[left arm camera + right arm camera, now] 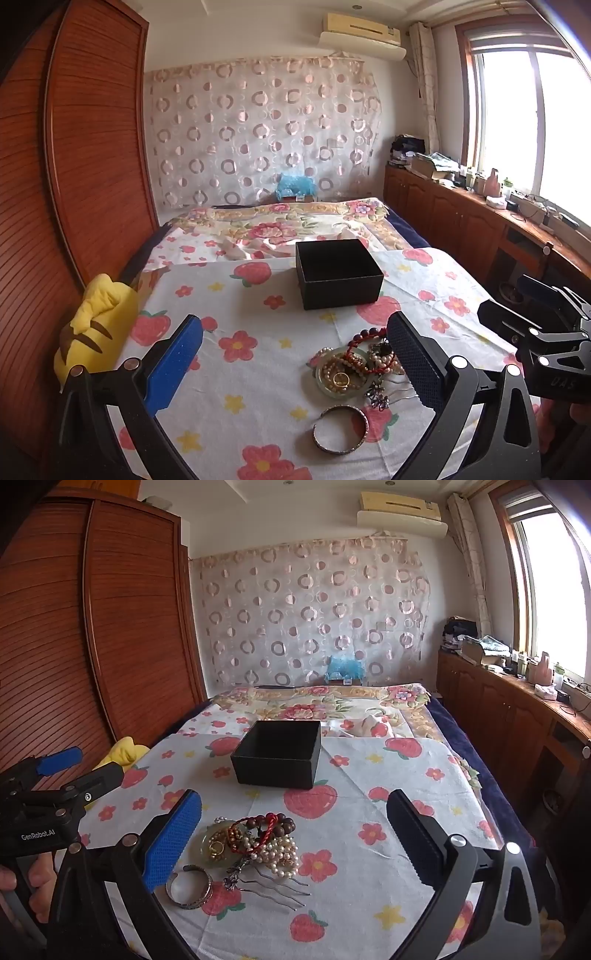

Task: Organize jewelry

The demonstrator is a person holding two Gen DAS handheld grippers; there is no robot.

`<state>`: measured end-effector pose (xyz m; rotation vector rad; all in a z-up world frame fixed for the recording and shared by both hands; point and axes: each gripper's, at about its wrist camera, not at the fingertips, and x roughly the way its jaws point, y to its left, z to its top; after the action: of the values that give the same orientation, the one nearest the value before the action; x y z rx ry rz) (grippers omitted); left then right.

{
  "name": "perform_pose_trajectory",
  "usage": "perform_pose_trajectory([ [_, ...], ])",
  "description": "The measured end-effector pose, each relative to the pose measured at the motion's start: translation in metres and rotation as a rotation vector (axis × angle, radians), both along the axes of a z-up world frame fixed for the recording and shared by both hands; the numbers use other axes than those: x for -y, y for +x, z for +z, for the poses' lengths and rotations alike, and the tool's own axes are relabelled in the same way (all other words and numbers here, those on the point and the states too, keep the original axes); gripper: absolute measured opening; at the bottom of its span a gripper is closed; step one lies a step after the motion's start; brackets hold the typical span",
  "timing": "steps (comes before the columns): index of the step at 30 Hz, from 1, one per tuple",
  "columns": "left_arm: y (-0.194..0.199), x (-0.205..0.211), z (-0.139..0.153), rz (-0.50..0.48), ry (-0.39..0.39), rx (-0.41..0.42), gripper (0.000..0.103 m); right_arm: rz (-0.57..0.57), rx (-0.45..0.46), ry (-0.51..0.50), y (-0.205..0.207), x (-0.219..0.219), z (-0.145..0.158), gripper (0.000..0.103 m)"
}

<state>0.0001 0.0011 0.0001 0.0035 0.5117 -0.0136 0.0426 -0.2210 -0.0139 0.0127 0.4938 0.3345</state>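
So the jewelry pile (255, 843) sits on the strawberry-print sheet (369, 775) at the near end of the bed, all tangled together: pearl strands, a dark bead bracelet with red cord, a green dish (341, 376) with a gold ring in it, a metal hair comb (273, 888), and 1 silver bangle (189, 885) lying flat just beside the heap on the near side. The black box (277, 753) is open, looks empty, and stands further up the bed, well apart from the pile.

Key thing for the next move, I'd say: the pile lies ahead of both grippers, but off to opposite sides. For the right gripper (295, 834) it sits toward the blue finger side, with the bangle touching or just behind that blue pad in view. For the left gripper (295, 354) the pile hugs the black finger, partly hidden by it. Neither looks clearly nearer; both hover low over the sheet near the pile. The comb's long axis runs roughly across the right gripper's view, prongs pointing right.

Both grippers are spread wide with nothing between the pads. Each one shows up in the other's camera, held by a hand, angled forward and slightly down toward the bed, side by side.

My guess is whichever goes 1st needs to shift sideways to centre a piece, then carry it forward to the box.
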Motion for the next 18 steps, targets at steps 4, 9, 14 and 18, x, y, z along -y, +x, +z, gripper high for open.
perform_pose_trajectory([
  [4, 0.0000, -0.0012, 0.0000, -0.001, 0.001, 0.002, 0.097, 0.000, -0.001, 0.002, 0.0000, 0.0004, 0.0001, 0.101],
  [9, -0.0003, 0.0007, 0.0001, 0.001, 0.014, 0.006, 0.097, 0.000, -0.003, 0.000, 0.0003, 0.0002, 0.0001, 0.101],
  [14, 0.0003, 0.0001, -0.0002, 0.003, 0.016, 0.009, 0.097, 0.000, 0.000, 0.002, -0.0004, -0.0002, 0.0010, 0.101],
  [18, 0.0002, 0.0001, -0.0002, 0.002, 0.017, 0.010, 0.097, 0.001, -0.001, 0.003, -0.0008, -0.0007, 0.0014, 0.101],
])
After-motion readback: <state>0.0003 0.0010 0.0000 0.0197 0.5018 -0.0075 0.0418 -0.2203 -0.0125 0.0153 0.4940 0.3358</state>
